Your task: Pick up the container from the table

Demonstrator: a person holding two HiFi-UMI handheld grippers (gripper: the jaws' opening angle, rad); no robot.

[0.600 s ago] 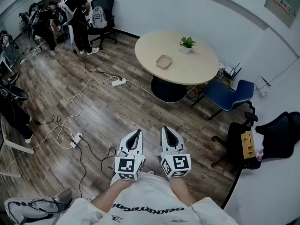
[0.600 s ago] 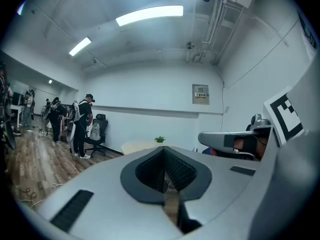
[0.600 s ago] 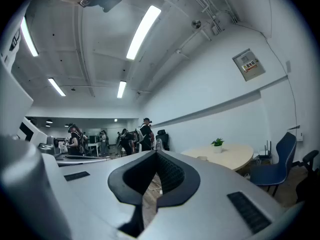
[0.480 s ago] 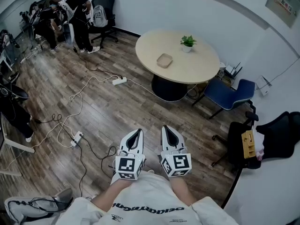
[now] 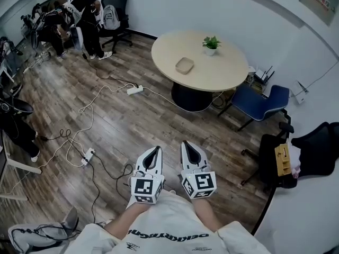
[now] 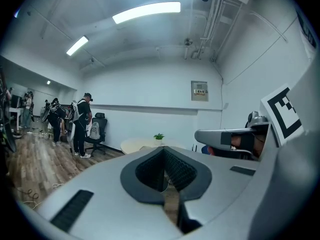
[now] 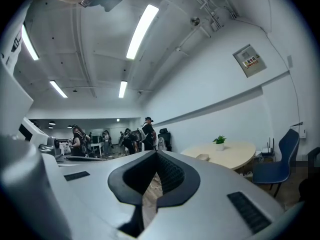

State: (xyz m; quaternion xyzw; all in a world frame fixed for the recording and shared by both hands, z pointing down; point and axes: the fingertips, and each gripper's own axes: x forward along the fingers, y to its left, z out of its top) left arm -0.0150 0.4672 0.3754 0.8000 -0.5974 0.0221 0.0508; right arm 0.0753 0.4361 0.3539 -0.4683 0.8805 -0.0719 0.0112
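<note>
Both grippers are tucked in close to my chest, side by side over the wood floor point(image 5: 132, 120). My left gripper point(image 5: 155, 150) is clenched with its jaws pressed tip to tip and nothing between them, and the right gripper point(image 5: 188, 144) is the same, closed and empty. The container point(image 5: 185, 65), a shallow tan dish, sits on the round table point(image 5: 228, 75) at about 12 o'clock from me, well apart from both grippers. A small potted plant point(image 5: 211, 45) stands at the container's 1 o'clock, and a blue chair point(image 5: 262, 103) sits by the table at 4 o'clock.
</note>
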